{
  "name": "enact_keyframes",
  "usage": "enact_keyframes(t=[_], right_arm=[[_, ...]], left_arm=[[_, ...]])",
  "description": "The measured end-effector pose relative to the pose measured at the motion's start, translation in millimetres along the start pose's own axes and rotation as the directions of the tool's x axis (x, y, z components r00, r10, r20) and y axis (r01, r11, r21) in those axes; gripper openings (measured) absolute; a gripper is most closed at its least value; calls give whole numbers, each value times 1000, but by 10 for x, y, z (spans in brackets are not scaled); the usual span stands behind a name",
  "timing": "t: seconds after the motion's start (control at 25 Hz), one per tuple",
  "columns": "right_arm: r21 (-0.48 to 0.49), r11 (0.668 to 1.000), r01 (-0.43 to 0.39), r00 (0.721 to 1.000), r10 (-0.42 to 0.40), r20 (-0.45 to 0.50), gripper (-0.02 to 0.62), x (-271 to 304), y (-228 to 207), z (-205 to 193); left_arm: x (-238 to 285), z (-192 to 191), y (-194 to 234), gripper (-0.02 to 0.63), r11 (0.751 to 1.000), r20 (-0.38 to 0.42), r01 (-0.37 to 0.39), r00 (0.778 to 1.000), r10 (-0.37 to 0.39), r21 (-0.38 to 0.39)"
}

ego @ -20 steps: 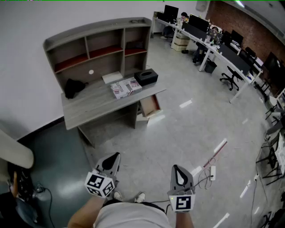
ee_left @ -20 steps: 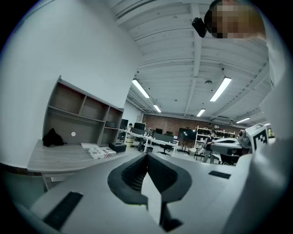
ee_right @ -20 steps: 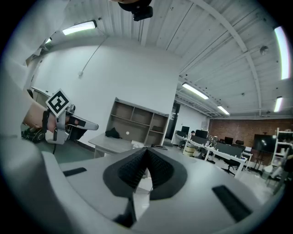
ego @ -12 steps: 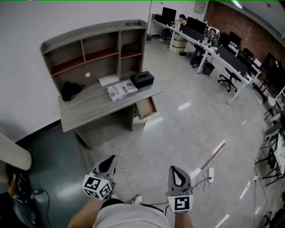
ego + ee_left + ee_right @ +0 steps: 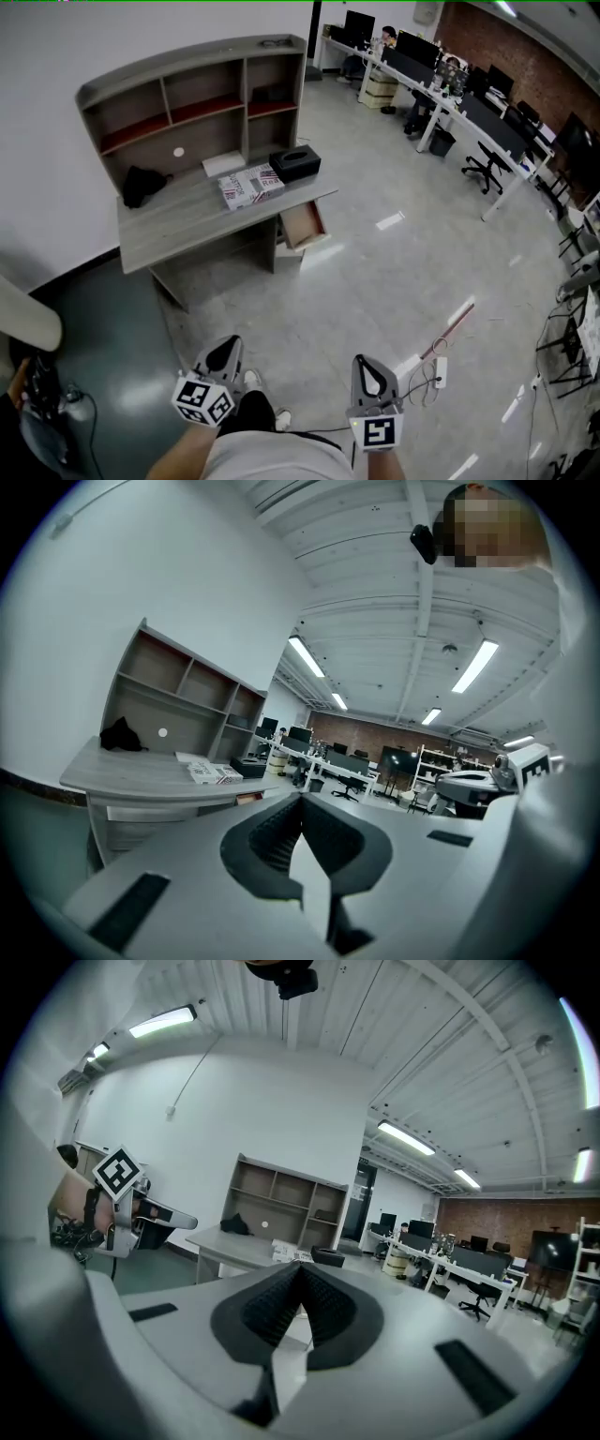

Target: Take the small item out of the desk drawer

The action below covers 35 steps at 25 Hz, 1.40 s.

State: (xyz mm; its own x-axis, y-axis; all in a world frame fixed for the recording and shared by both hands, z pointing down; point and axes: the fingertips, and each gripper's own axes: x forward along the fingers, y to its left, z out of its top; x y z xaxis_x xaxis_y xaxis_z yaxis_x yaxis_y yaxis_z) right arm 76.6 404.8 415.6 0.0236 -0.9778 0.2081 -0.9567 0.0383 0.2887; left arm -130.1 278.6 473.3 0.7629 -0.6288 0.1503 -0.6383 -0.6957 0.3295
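Grey desk (image 5: 178, 228) carries black box (image 5: 294, 164), printed cartons (image 5: 246, 186) and dark cloth (image 5: 141, 185).

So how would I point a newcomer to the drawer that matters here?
Find the grey wooden desk with a shelf hutch against the white wall. At its right end, below the black rectangular box, sits the pulled-out drawer. It alone juts out from the desk, its inside reddish-brown against grey.

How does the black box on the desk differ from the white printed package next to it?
The black box is plain and dark; the white printed package is light with red and dark print. The black box stands taller; the white printed package lies flatter and wider. Both rest on the desk, side by side.
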Motion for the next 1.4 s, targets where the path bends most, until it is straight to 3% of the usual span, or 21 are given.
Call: enact_keyframes(t=[0.2, 0.48, 0.84, 1.2, 1.4], right_arm=[[-14, 1000, -24, 1000, 24, -14, 23, 341, -85, 5], [-36, 999, -14, 996, 11, -90, 23, 1126, -464, -67], [-115, 993, -35, 994, 23, -105, 23, 2479, -788, 359], [-75, 995, 66, 980, -79, -182, 23, 2838, -1156, 277], [-108, 993, 44, 978, -65, -199, 23, 3087, -1344, 141]], left_arm=[[366, -51, 187, 18, 999, -13, -16, 1000, 16, -42], [1357, 100, 476, 18, 997, -11, 32, 999, -33, -74], [2542, 458, 1165, 18, 991, -31, 69, 997, -73, -115], [3258, 469, 1284, 18, 982, -92, 137, 985, -149, -126], [3487, 466, 1270, 18, 983, -100, 130, 985, -143, -127]])
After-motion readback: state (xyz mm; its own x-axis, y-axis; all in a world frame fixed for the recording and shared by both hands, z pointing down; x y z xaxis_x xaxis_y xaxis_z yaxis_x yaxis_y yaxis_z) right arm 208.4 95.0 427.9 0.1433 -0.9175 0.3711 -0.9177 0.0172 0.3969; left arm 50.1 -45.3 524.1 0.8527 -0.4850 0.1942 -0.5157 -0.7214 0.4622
